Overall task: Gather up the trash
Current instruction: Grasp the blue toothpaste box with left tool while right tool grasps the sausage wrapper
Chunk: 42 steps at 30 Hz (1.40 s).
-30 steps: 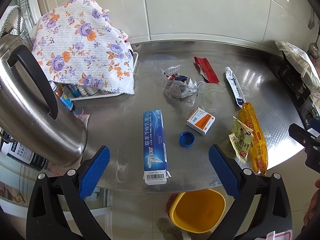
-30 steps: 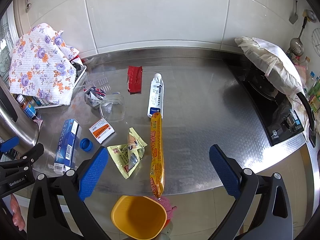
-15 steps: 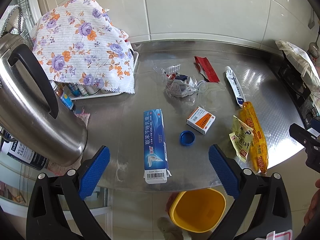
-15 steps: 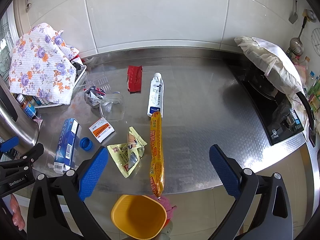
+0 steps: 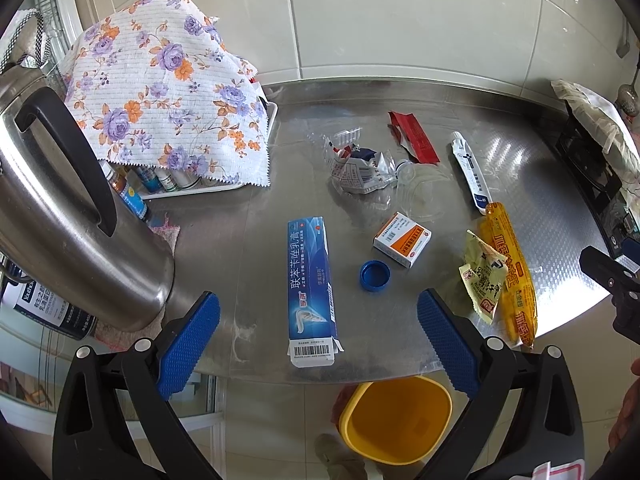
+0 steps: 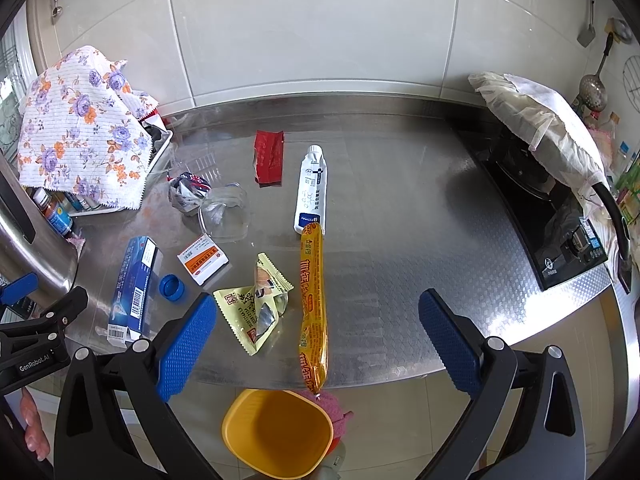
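Trash lies scattered on the steel counter. A blue toothpaste box lies lengthwise by the front edge, with a blue bottle cap and a small orange-white box to its right. Further right are a yellow wrapper, a long orange sausage pack, a white tube, a red wrapper and crumpled clear plastic. My left gripper stands open above the toothpaste box. My right gripper stands open above the sausage pack. A yellow bin sits on the floor below the counter's edge.
A large steel kettle stands at the left. A floral cloth covers a rack of small bottles behind it. A black gas stove with a cloth-covered pan occupies the right end. A tiled wall backs the counter.
Both views have shifted only slightly; the left gripper has edged a little forward over the counter. No object has moved and both grippers stay open.
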{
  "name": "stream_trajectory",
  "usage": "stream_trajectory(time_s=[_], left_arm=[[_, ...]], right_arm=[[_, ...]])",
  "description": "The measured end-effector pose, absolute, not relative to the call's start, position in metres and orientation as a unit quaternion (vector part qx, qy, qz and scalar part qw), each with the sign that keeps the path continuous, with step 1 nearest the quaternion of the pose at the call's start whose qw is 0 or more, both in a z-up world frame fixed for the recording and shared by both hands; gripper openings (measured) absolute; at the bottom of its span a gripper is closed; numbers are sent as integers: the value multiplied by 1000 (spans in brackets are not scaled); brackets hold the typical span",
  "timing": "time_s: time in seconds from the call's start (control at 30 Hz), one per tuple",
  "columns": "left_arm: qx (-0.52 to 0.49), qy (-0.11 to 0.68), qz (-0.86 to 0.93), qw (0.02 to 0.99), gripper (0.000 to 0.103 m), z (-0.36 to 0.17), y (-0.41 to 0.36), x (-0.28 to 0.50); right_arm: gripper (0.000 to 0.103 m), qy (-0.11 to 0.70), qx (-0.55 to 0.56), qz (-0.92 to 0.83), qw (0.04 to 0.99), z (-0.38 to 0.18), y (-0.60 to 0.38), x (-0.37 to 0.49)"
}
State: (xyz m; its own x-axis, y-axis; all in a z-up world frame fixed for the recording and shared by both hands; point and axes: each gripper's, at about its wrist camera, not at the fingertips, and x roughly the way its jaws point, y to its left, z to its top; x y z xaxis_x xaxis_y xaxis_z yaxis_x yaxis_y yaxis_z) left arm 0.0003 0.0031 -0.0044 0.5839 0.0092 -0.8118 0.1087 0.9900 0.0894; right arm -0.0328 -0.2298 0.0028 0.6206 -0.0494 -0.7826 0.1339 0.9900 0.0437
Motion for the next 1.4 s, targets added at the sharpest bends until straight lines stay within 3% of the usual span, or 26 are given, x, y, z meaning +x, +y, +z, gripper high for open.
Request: stream_trajectory(time_s=[0.53, 0.83, 1.17, 1.23, 1.4], left_arm=[[63, 463, -26, 884, 98, -10, 5, 4], [40, 485, -26, 873, 98, -43, 17, 8], [19, 512, -24, 859, 98, -84, 31, 21], [17, 516, -20, 856, 96, -91, 33, 29], [24, 525, -18, 851, 89, -104, 33, 43]], right_arm=[[100, 436, 49, -50, 897, -3, -231, -33], [99, 457, 41, -26, 888, -34, -231, -27], [82, 502, 34, -17, 864, -81, -230, -21], [74, 510, 32, -15, 859, -90, -230, -18], [65, 522, 31, -13, 852, -103, -231, -13]])
